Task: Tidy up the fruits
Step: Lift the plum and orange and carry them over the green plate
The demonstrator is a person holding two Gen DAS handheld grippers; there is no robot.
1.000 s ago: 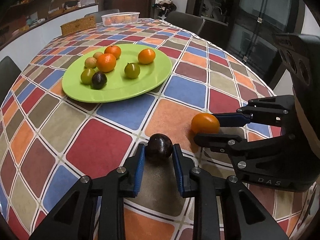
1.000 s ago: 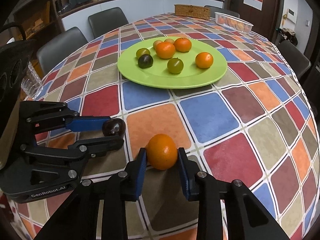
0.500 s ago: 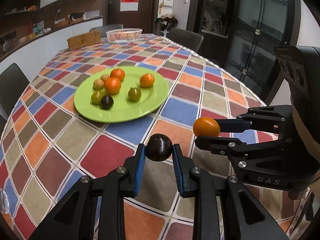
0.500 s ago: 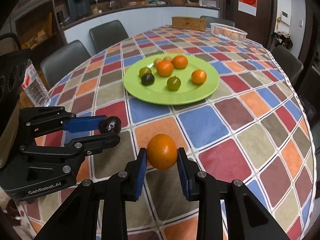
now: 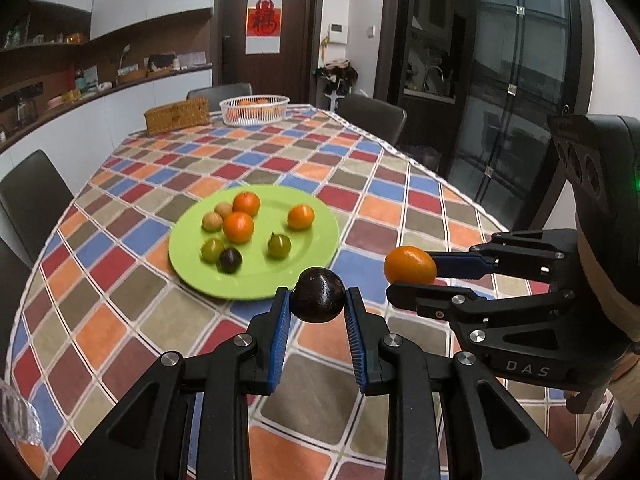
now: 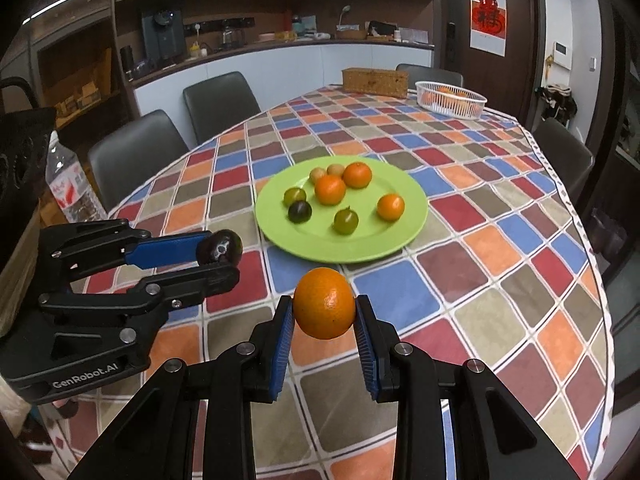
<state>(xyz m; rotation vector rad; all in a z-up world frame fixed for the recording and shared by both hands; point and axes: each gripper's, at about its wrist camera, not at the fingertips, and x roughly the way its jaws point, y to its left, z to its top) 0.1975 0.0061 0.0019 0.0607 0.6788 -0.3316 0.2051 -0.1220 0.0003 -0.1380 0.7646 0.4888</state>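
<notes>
My left gripper (image 5: 318, 304) is shut on a dark plum (image 5: 318, 294) and holds it above the table, short of the green plate (image 5: 312, 256). My right gripper (image 6: 324, 314) is shut on an orange (image 6: 324, 308), also raised above the table near the plate (image 6: 408, 216). Each gripper shows in the other view: the right one (image 5: 412, 276) with its orange (image 5: 410, 266), the left one (image 6: 224, 256) with its plum (image 6: 220, 247). The plate holds several small fruits: oranges, green ones, a dark plum (image 5: 230, 260) and tan ones.
The table wears a checked cloth (image 5: 120, 312). A white basket with oranges (image 5: 254, 110) and a wicker box (image 5: 176, 120) stand at the far end. A plastic bottle (image 6: 68, 188) stands at the left edge. Dark chairs ring the table.
Both grippers have lifted their fruits off the table and risen well above it; the plate now looks farther and lower in both views.
</notes>
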